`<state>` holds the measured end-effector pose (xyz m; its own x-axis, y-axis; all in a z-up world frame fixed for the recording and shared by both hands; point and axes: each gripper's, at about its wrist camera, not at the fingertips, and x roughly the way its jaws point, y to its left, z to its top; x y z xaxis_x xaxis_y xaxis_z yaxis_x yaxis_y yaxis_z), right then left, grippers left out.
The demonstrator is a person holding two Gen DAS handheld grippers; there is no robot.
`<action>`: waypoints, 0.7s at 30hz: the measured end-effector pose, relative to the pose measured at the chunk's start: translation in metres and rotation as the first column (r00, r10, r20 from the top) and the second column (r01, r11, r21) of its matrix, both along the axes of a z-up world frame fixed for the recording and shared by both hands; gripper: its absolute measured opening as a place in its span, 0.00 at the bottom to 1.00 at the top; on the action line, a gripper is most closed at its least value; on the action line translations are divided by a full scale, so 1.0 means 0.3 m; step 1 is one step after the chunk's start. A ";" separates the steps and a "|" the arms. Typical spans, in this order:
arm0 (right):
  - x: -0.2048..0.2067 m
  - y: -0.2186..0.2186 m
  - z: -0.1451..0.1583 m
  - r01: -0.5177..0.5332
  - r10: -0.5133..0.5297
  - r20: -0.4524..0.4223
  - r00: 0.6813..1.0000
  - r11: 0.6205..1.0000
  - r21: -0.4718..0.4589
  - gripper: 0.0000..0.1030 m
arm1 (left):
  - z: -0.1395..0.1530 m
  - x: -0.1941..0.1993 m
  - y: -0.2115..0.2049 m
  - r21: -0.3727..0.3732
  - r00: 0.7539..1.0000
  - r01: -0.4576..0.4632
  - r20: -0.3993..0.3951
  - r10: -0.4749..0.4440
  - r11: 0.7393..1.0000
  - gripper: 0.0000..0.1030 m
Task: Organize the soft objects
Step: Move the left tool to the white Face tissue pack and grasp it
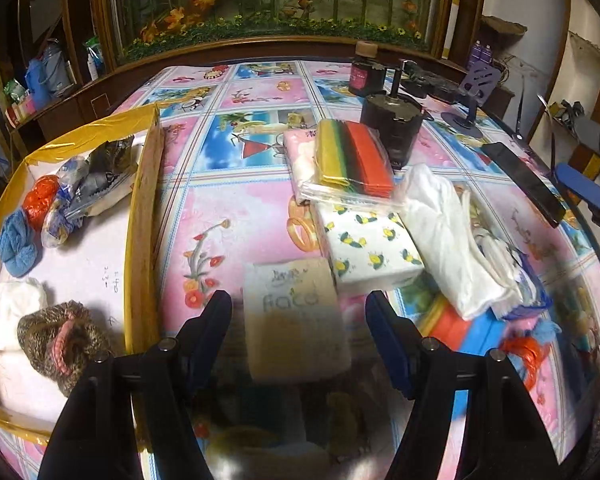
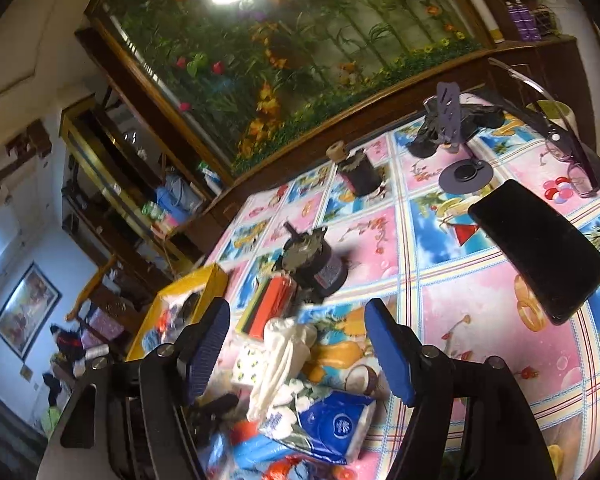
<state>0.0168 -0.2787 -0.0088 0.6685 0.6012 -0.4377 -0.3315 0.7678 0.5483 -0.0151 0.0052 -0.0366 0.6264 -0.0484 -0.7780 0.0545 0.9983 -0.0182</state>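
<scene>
Blurring near left hand-held gripper (image 1: 298, 312), tissue pack (image 1: 296, 320) lettering unreadable

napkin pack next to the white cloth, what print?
White napkin pack with small yellow-and-dark-green motifs; clearest in the left wrist view.

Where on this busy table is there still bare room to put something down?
Free: the cloth between the box wall and the tissue packs, and between the dark jar and phone. Crowded: the soft pile under the right tool.
</scene>
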 end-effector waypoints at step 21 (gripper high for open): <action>0.088 0.021 -0.117 -0.085 0.057 -0.148 0.987 0.978 -0.192 0.76 | 0.017 -0.030 0.064 -0.016 1.000 0.024 0.001 -0.024 1.000 0.62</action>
